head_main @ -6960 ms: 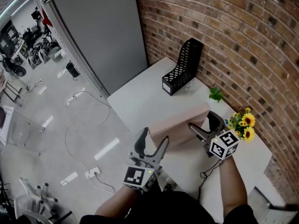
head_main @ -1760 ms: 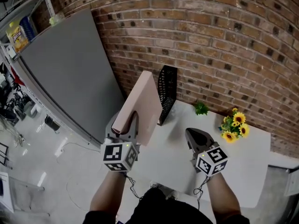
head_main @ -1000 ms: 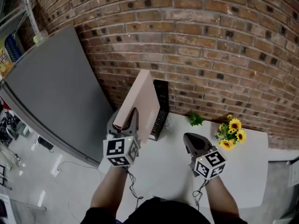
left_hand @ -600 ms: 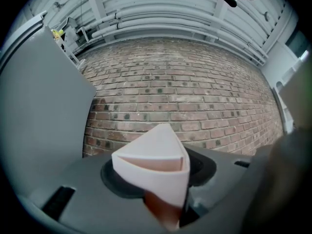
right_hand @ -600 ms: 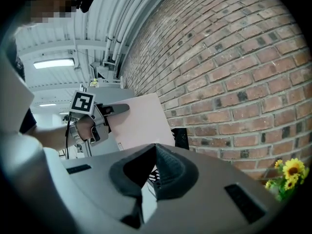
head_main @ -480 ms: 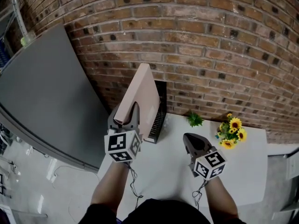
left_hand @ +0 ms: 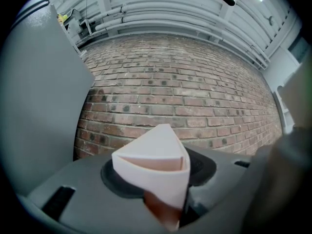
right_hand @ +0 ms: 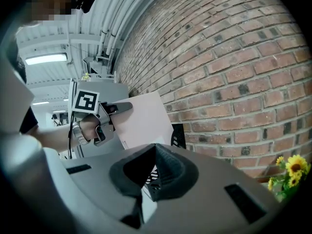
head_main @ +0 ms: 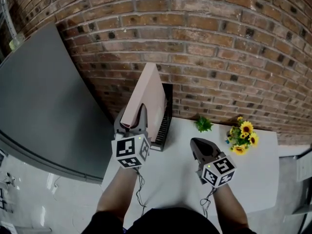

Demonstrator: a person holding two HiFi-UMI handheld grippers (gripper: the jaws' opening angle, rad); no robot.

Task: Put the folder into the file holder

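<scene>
We had the folder (head_main: 148,91) upright just left of the file holder (head_main: 167,113), which stood at the back-left of the table (head_main: 180,179) by the wall (head_main: 219,43); sunflowers (head_main: 242,136) sat further right.

Workshop-like hall: brick wall (head_main: 219,43), grey partition (head_main: 44,96), ceiling pipes (left_hand: 161,23).

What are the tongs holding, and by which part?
Left tongs clamp the pink folder at its near corner; right tongs are shut, holding nothing.
</scene>
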